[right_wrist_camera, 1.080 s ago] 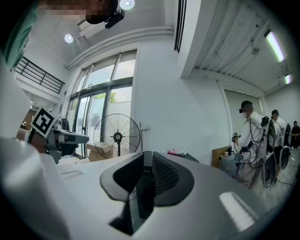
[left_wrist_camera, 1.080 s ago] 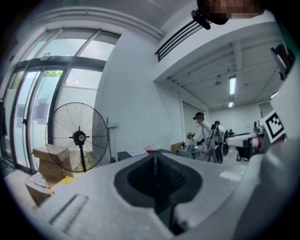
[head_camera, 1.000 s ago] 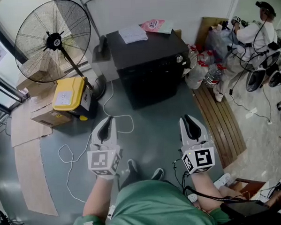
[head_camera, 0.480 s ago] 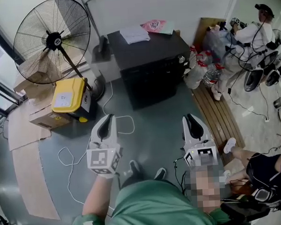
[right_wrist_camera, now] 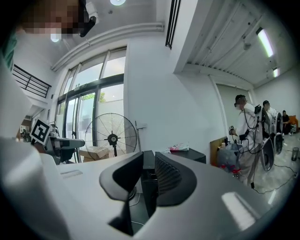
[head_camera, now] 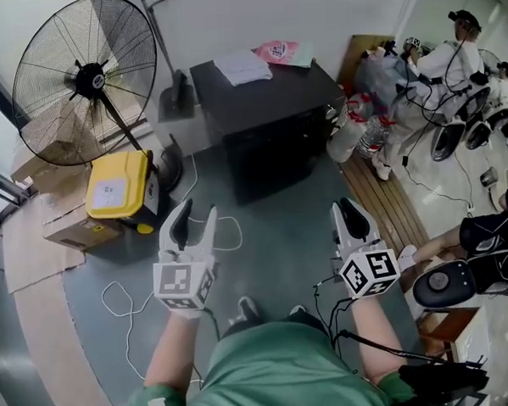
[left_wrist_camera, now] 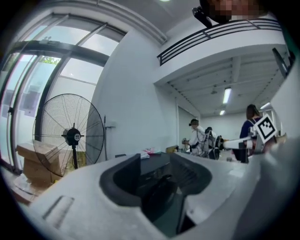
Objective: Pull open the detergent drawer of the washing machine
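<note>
The black washing machine (head_camera: 271, 129) stands against the back wall, its front facing me; I cannot make out its detergent drawer. Both grippers are held level over the floor, well short of the machine. My left gripper (head_camera: 195, 218) is open; its jaws have just been opening and nothing is between them. In the left gripper view the machine (left_wrist_camera: 152, 159) shows in the gap of the gripper (left_wrist_camera: 157, 164). My right gripper (head_camera: 348, 208) is shut and empty. In the right gripper view its jaws (right_wrist_camera: 149, 161) nearly meet, with the machine (right_wrist_camera: 187, 153) beyond.
A large standing fan (head_camera: 82, 80) and a yellow box (head_camera: 117, 186) on cardboard are at the left. A white cable (head_camera: 123, 290) loops over the floor. Papers (head_camera: 242, 64) lie on the machine. A slatted wooden board (head_camera: 386, 208), bags and people (head_camera: 438, 69) are at the right.
The left gripper's jaws, closed before, now stand apart. Both grippers have shifted a little across the floor. A seated person has come into view at the right edge.
</note>
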`<state>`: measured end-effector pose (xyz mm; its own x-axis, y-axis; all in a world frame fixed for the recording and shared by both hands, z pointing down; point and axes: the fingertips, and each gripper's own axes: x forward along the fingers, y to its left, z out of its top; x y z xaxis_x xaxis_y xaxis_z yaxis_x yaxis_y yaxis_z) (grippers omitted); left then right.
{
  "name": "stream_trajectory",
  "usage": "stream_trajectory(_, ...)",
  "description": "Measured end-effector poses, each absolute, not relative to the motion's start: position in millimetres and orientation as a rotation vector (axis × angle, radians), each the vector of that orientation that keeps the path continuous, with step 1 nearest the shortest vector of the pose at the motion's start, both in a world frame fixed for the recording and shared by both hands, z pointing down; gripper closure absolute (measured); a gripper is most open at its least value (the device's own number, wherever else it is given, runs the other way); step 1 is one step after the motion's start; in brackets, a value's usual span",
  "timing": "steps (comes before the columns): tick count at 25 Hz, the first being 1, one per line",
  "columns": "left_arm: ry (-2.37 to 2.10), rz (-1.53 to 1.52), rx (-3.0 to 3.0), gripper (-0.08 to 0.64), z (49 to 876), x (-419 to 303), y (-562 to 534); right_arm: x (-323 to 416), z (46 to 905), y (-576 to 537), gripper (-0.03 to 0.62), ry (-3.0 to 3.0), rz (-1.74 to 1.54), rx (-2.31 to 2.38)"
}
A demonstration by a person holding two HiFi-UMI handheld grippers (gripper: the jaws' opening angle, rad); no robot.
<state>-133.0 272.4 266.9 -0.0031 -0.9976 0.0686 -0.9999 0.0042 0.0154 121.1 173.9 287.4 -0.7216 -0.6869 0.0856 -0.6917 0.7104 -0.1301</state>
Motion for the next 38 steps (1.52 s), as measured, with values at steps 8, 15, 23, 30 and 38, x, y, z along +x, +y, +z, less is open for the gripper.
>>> stream_trajectory(8, -2.119, 0.051, 2.203, 0.36, 276.5, -171.0, 269.5, 79.4, 295.7, 174.4, 0.485, -2.856, 0.26, 1.144)
stream_trajectory(15, -2.095, 0.071, 2.181, 0.365, 290.9, -187.3, 255.4, 49.8, 312.2, 154.5, 0.485, -2.861, 0.307, 1.066)
stream_trajectory(23, -2.157, 0.091, 2.134, 0.368, 285.8, -208.6, 220.9, 28.9, 314.3, 103.7, 0.485, -2.899, 0.301, 1.056)
stream_trajectory(30, -2.222, 0.141, 2.055, 0.368, 292.3, -232.6, 178.8, 1.6, 322.9, 56.4, 0.485, -2.921, 0.32, 0.988)
stream_trajectory(38, -2.234, 0.183, 2.033, 0.37, 289.3, -230.0, 107.1, -13.0, 333.3, -16.0, 0.486, -2.918, 0.381, 0.908)
